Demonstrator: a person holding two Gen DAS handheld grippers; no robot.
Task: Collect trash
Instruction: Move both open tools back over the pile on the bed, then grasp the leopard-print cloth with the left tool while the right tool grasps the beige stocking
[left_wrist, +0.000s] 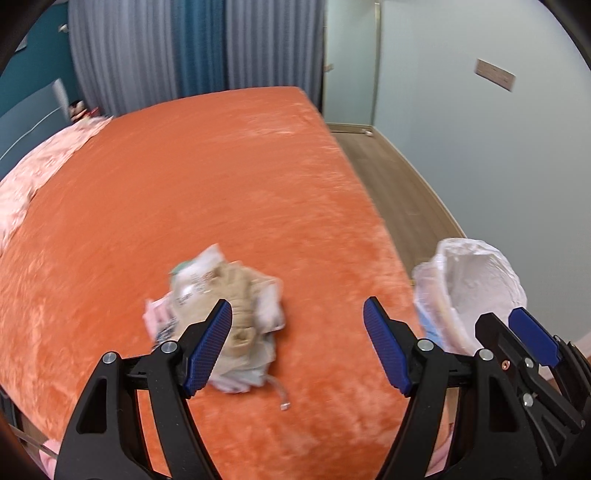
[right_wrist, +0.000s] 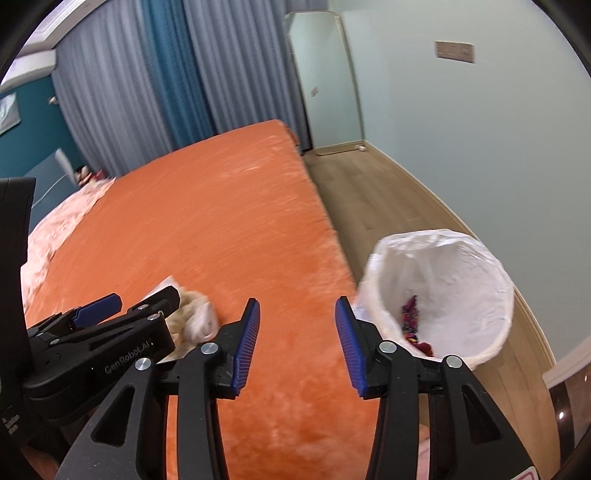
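Trash (left_wrist: 221, 317), a crumpled heap of wrappers and paper (blurred, so perhaps tissue too), lies on the orange bedspread (left_wrist: 221, 177), uncollected. The lined bin (right_wrist: 443, 291) beside the bed already holds colourful scraps (right_wrist: 412, 319). Left gripper (left_wrist: 297, 343) and right gripper (right_wrist: 297, 343) both stand spread, empty.

A crumpled heap of beige paper and pale printed plastic wrappers (left_wrist: 221, 317) lies on the orange bedspread (left_wrist: 207, 184) near its edge, blurred. Beside the bed stands my round bin lined with a white plastic bag (right_wrist: 443, 291), upright, its mouth open, with dark red and purple scraps (right_wrist: 412, 321) inside.
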